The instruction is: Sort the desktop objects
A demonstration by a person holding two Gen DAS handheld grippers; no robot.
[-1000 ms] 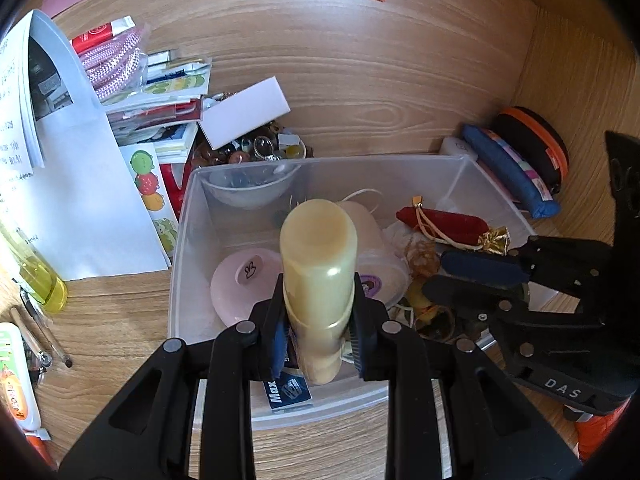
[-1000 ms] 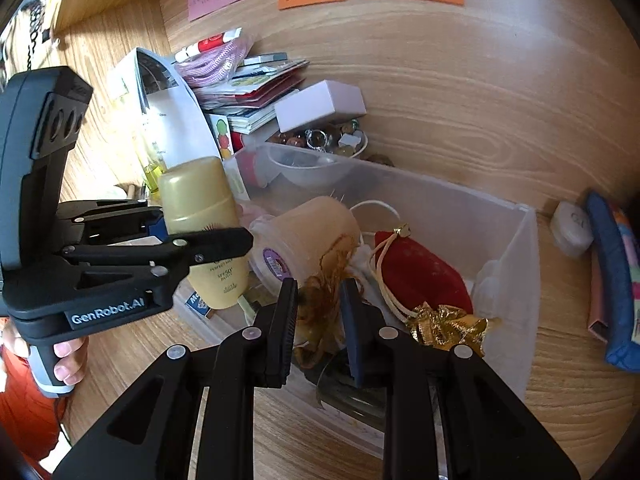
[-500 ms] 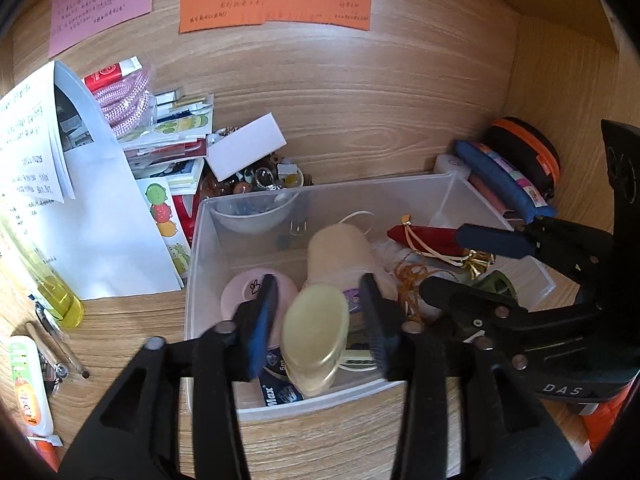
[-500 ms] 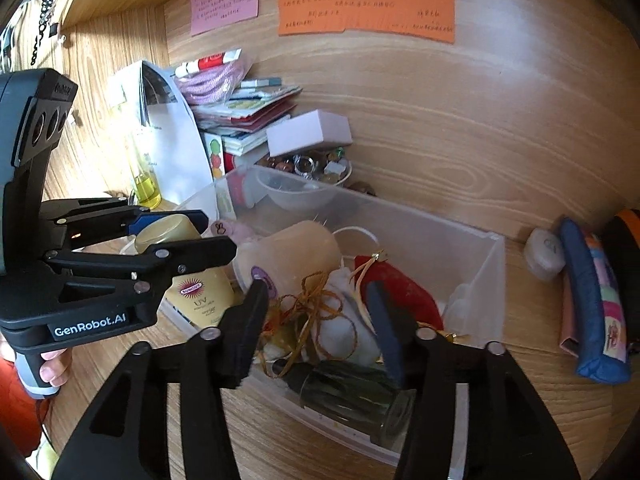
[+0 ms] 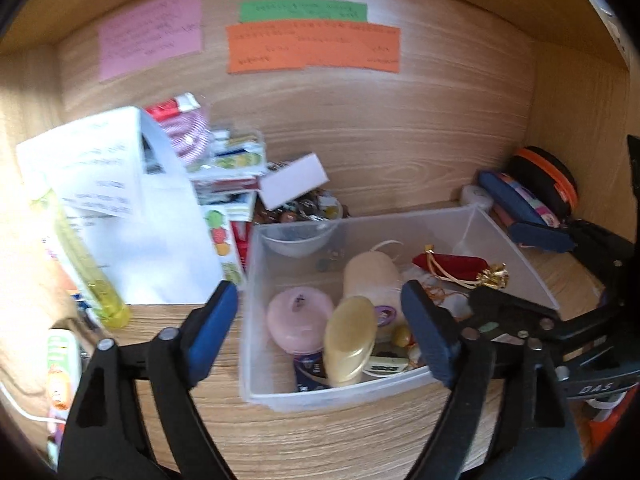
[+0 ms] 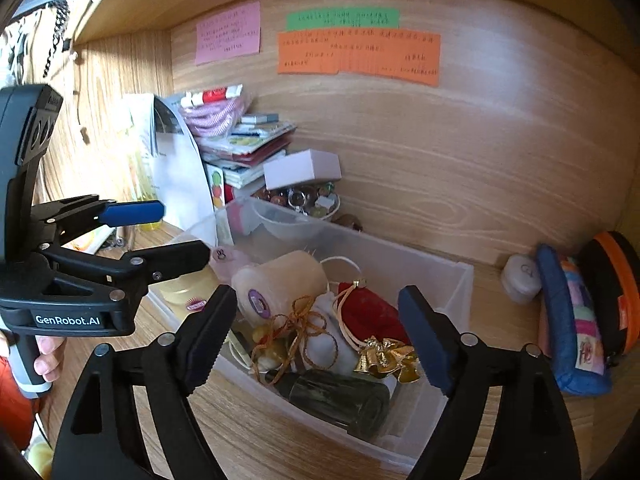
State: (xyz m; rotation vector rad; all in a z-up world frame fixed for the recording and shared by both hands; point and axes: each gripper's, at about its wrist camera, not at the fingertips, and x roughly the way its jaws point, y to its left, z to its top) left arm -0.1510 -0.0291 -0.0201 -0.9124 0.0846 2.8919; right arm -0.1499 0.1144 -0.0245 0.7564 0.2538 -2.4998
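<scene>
Both claws are hanging over the clear plastic bin [image 5: 512, 240], which sits lower centre in both views on the wooden bench [image 5: 328, 436].

The left claw [image 5: 324, 336] has just been opening and its jaws are spread wide now with nothing pinched. The yellow sunscreen bottle [image 5: 350, 340] lies below the gap, tilted against the near wall of the bin, right beside the pink round compact [image 5: 298, 316] and the cream-coloured roll [image 5: 370, 276].

The right claw [image 6: 316, 336] has just been opening too, and its jaws are wide apart with nothing pinched. Below the gap in its view there's the gold string tangle [image 6: 304, 320] on some white stuff, the red pouch [image 6: 372, 312] with the little gold bells [image 6: 386, 358], and a dark jar [image 6: 340, 396] lying on its side at the near end of the bin.

The left claw also shows at mid left of the right view, with a hand [image 6: 46, 354] on its grip.

Outside the bin: a blue pencil case [image 6: 572, 320] at far right and a messy stack of booklets [image 6: 244, 144] at upper left.
</scene>
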